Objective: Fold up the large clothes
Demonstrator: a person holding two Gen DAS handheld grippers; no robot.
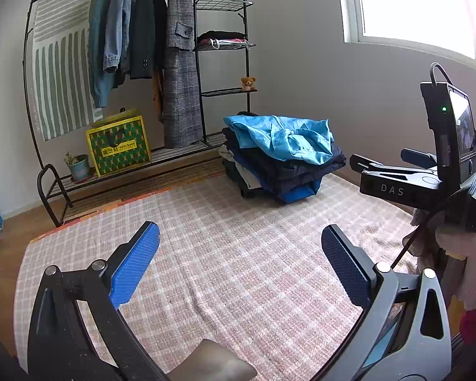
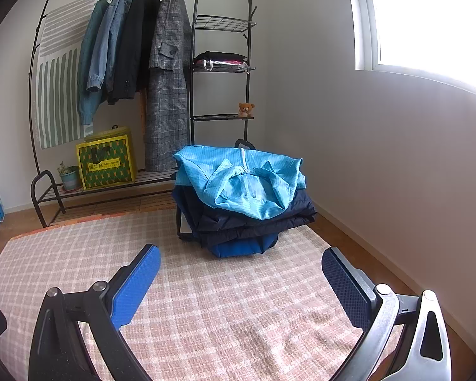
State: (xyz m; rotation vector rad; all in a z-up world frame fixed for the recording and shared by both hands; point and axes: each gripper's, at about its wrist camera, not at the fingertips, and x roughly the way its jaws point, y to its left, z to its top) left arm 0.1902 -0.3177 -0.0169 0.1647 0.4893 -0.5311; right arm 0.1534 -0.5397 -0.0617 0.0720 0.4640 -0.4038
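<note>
A pile of clothes stands at the far end of a pink checked rug (image 1: 225, 254). A light blue jacket (image 1: 285, 139) lies crumpled on top; it also shows in the right wrist view (image 2: 244, 187). Dark navy garments (image 2: 257, 222) lie folded under it. My left gripper (image 1: 239, 260) is open and empty above the rug, well short of the pile. My right gripper (image 2: 241, 282) is open and empty, also short of the pile. The right gripper's body (image 1: 428, 177) shows at the right edge of the left wrist view, held by a gloved hand (image 1: 463, 254).
A black clothes rack (image 2: 111, 63) with hanging coats stands against the back wall. A yellow-green bag (image 2: 106, 162) and a small potted plant (image 2: 68, 176) sit on its bottom shelf. A teddy bear (image 2: 246, 109) sits on a side shelf. A bright window (image 2: 428, 16) is at the right.
</note>
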